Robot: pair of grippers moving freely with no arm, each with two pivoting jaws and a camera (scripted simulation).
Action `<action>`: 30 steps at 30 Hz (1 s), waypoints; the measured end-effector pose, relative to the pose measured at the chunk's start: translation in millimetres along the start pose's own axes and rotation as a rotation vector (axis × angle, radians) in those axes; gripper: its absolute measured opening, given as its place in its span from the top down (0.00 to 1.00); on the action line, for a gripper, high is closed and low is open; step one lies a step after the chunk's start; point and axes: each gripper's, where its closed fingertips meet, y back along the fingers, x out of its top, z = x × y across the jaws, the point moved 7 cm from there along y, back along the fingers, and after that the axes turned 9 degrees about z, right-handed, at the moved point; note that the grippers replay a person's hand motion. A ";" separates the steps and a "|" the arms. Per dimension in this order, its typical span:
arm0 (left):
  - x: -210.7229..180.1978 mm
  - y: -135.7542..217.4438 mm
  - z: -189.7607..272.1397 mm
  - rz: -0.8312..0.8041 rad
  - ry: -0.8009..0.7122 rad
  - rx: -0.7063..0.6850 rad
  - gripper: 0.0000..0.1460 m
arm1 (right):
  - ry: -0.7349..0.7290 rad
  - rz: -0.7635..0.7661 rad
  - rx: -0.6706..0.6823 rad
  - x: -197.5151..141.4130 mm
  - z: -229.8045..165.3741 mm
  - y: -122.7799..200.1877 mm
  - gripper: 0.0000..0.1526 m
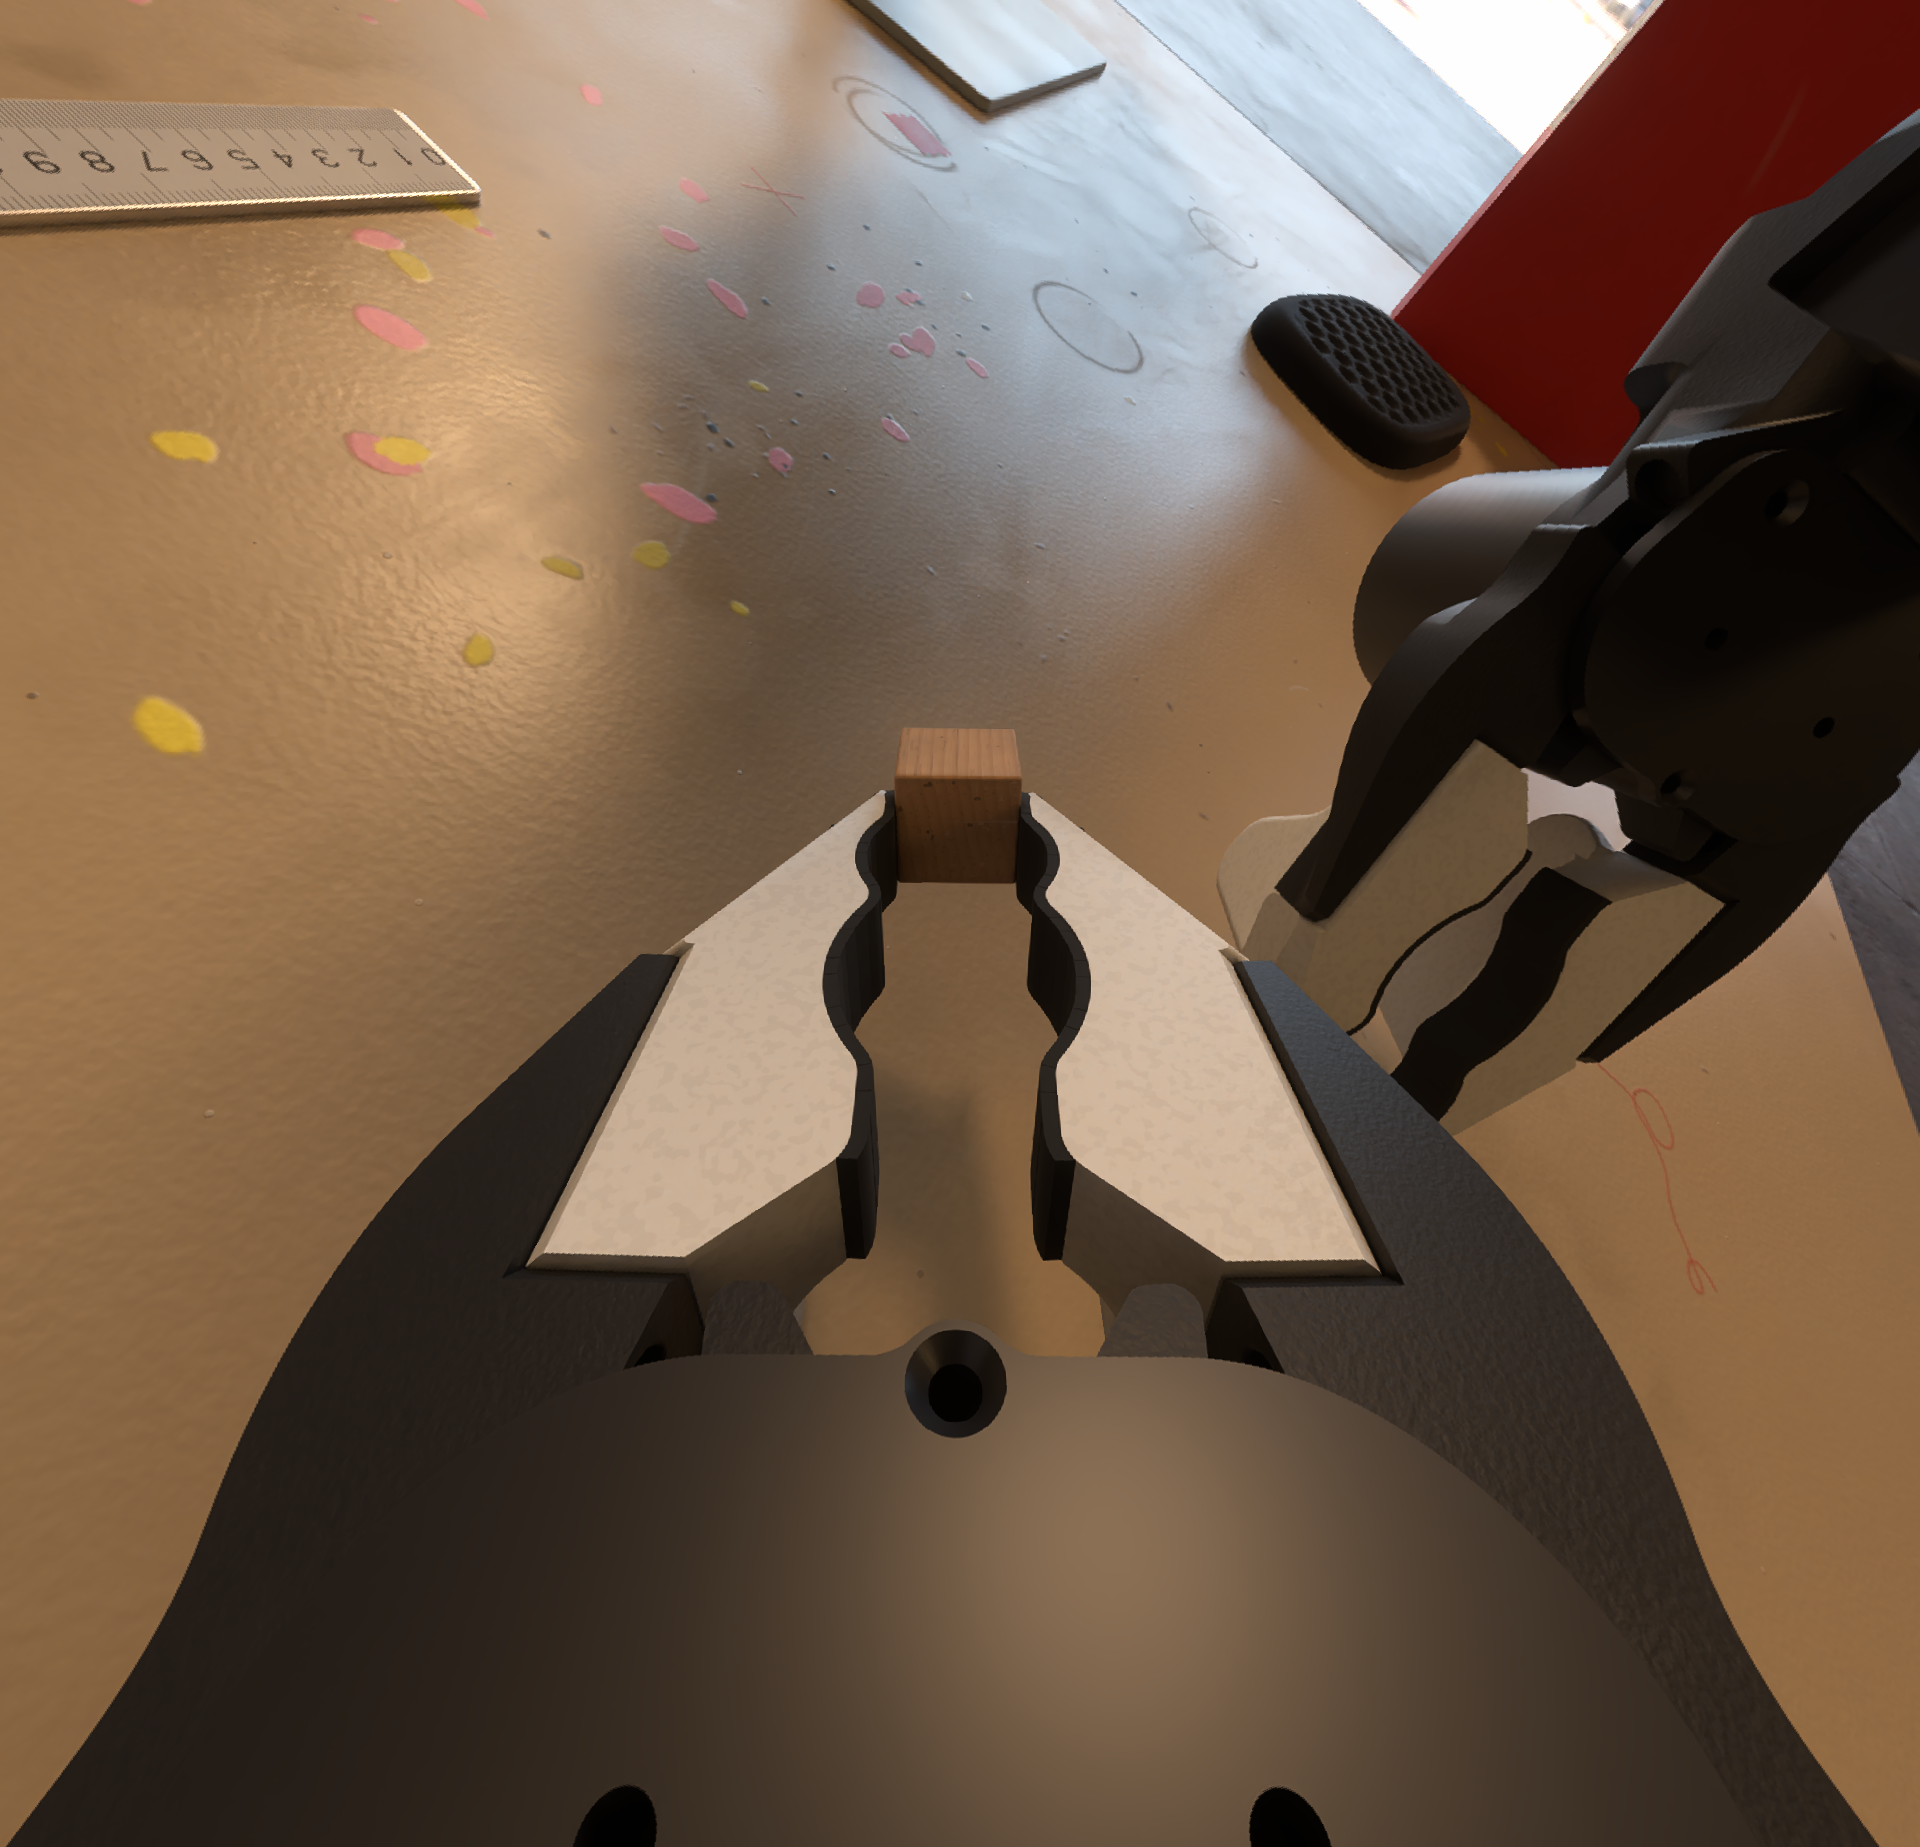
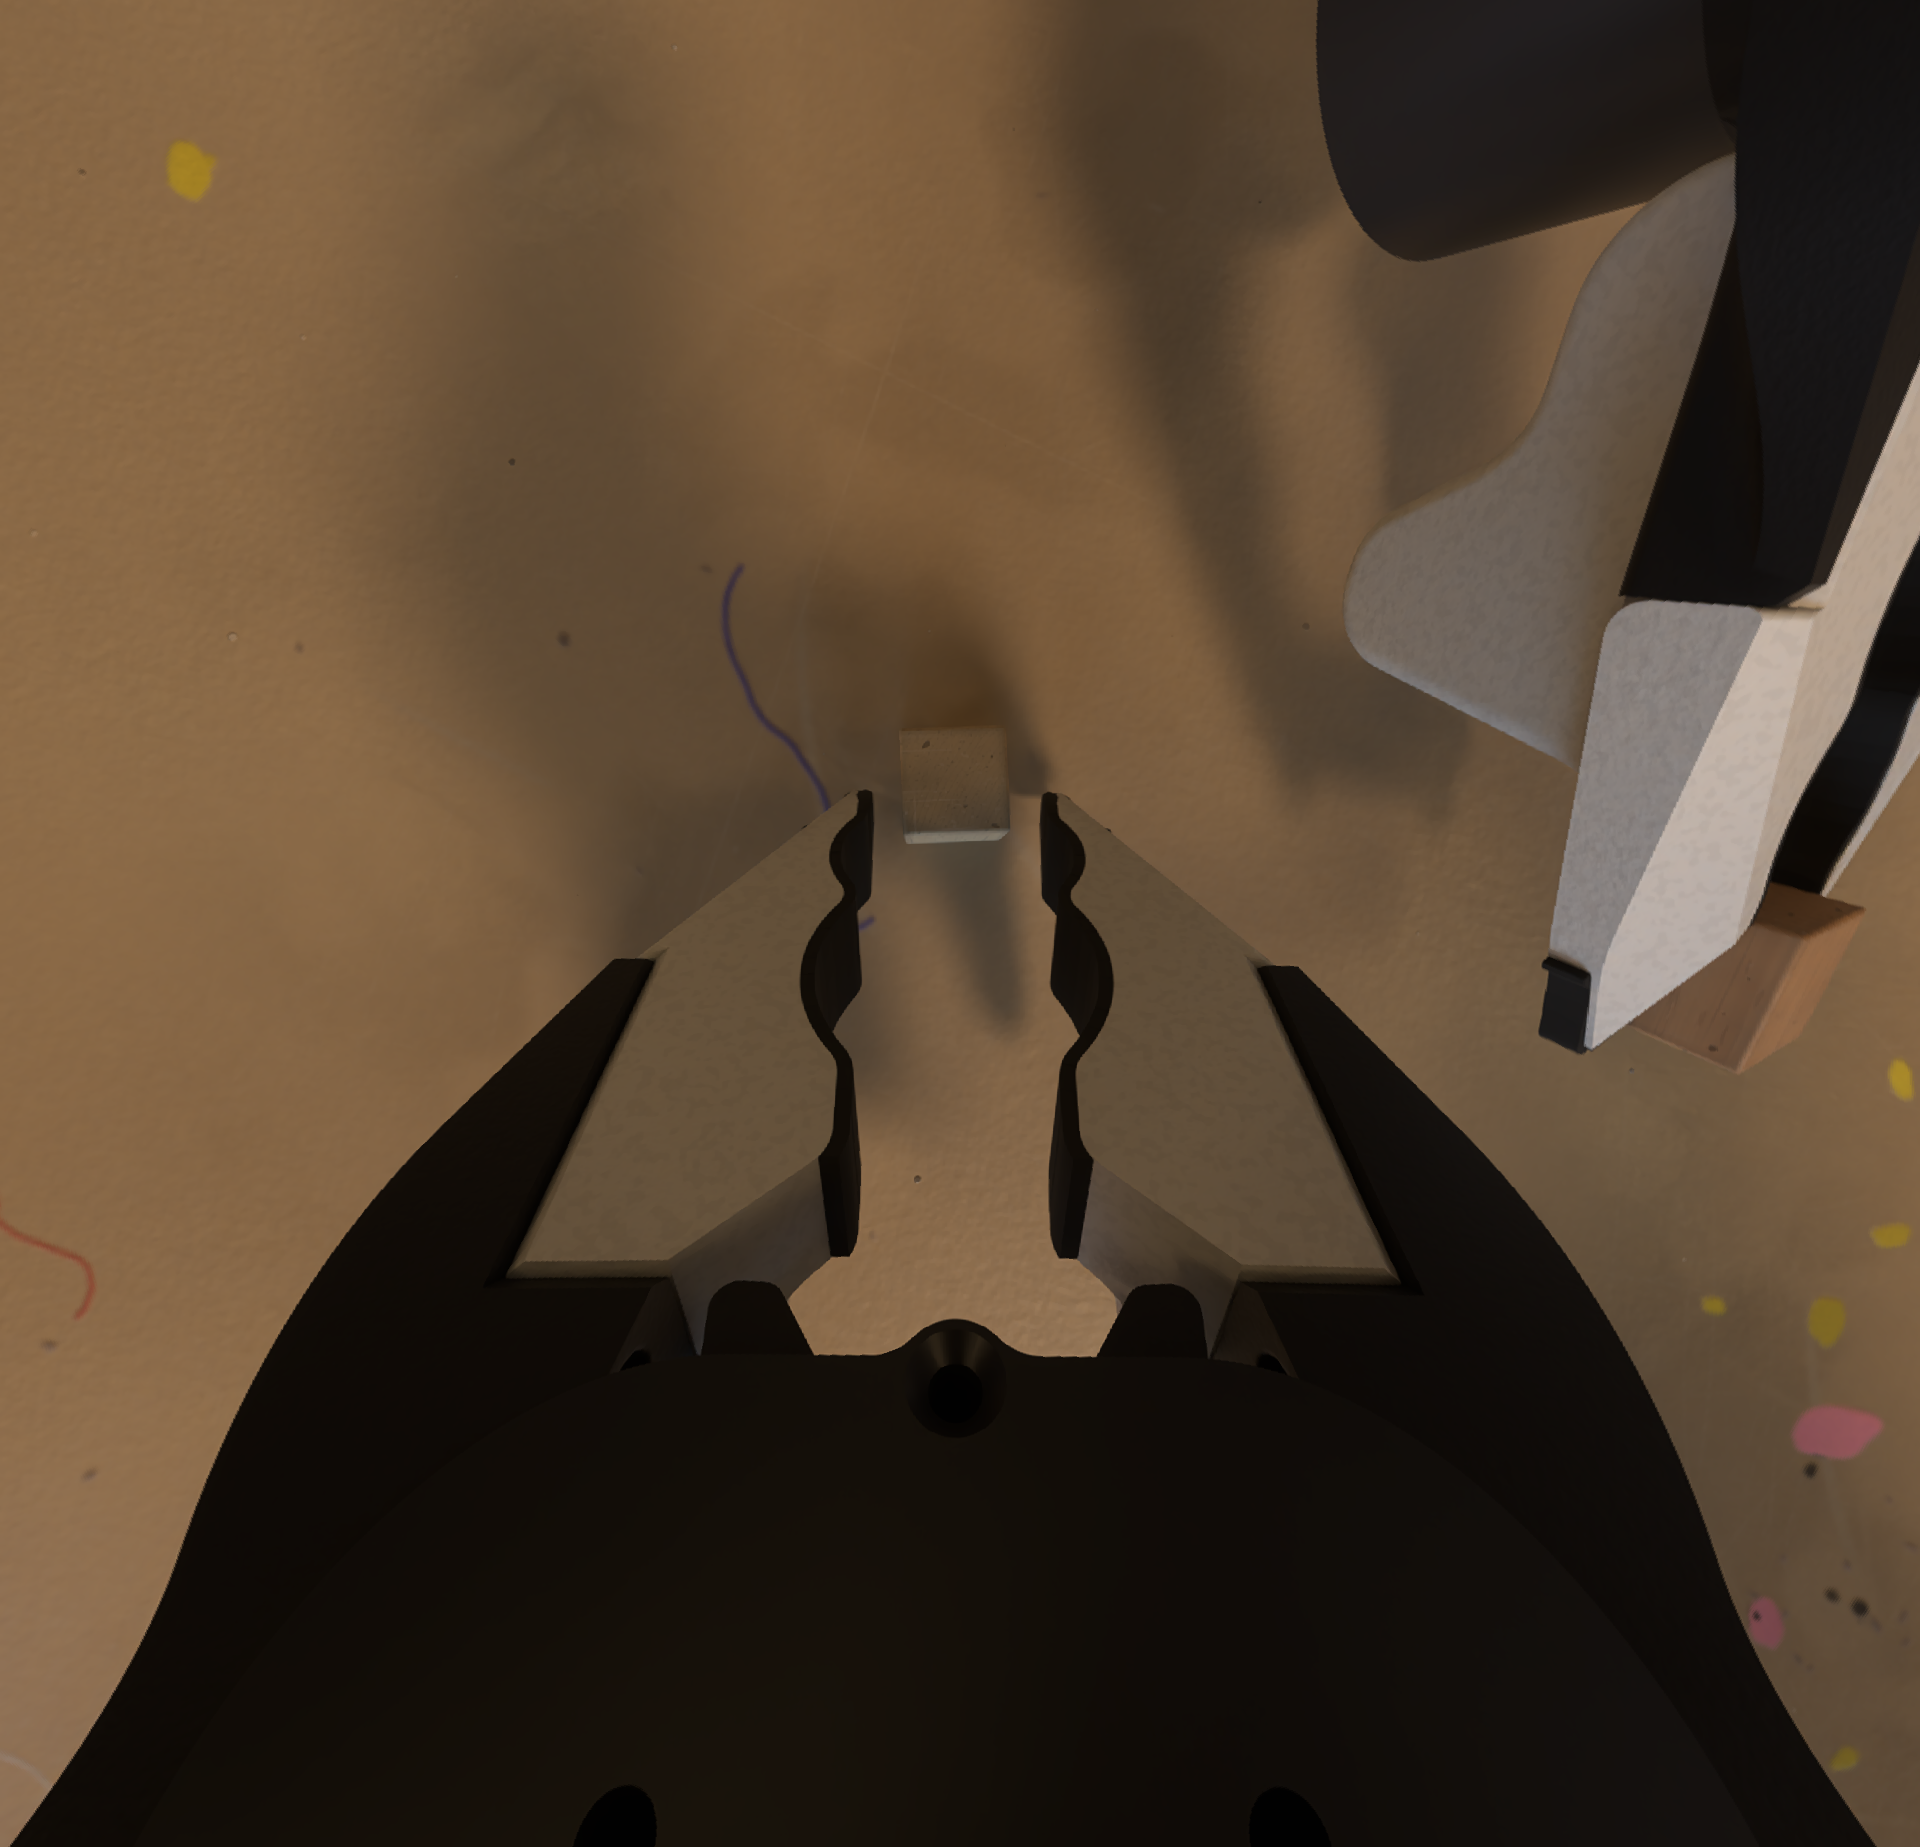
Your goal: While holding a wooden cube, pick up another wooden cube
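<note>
In the left wrist view, my left gripper is shut on a brown wooden cube, pinched at the fingertips above the tan table. The same cube shows in the right wrist view at the right, under a left finger. My right gripper is open and points down at a second, paler cube that rests on the table. That cube sits between the fingertips with a gap on each side. The right gripper also shows in the left wrist view, close beside my left one.
A metal ruler lies at the far left. A grey slab lies at the back. A black perforated pad sits by a red panel at the right. Paint flecks dot the table.
</note>
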 end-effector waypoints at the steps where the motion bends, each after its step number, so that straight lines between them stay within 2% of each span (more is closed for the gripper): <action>1: 0.0 0.0 0.0 0.001 0.000 0.001 0.85 | 0.001 -0.002 0.003 0.5 0.6 -1.0 0.81; 5: 0.0 0.0 0.2 0.001 -0.003 0.002 0.85 | -0.020 0.003 0.001 1.2 2.5 -2.3 0.87; 9: 0.6 0.7 0.4 0.003 -0.014 0.006 0.85 | -0.193 0.091 -0.029 2.0 10.9 5.8 0.87; 18: 5.8 4.7 0.0 0.047 -0.010 0.009 0.85 | -0.829 0.861 0.045 8.2 41.1 84.8 0.87; 21: 6.4 5.1 -0.1 0.051 -0.013 0.011 0.85 | -0.972 1.021 0.091 0.8 43.9 101.5 0.87; 26: 5.7 4.0 0.9 0.044 -0.023 0.009 0.85 | -1.079 1.123 0.107 -4.7 37.0 112.8 0.87; 30: 4.8 3.4 2.1 0.036 -0.035 0.009 0.85 | -1.101 1.122 0.096 -4.8 28.8 112.5 0.87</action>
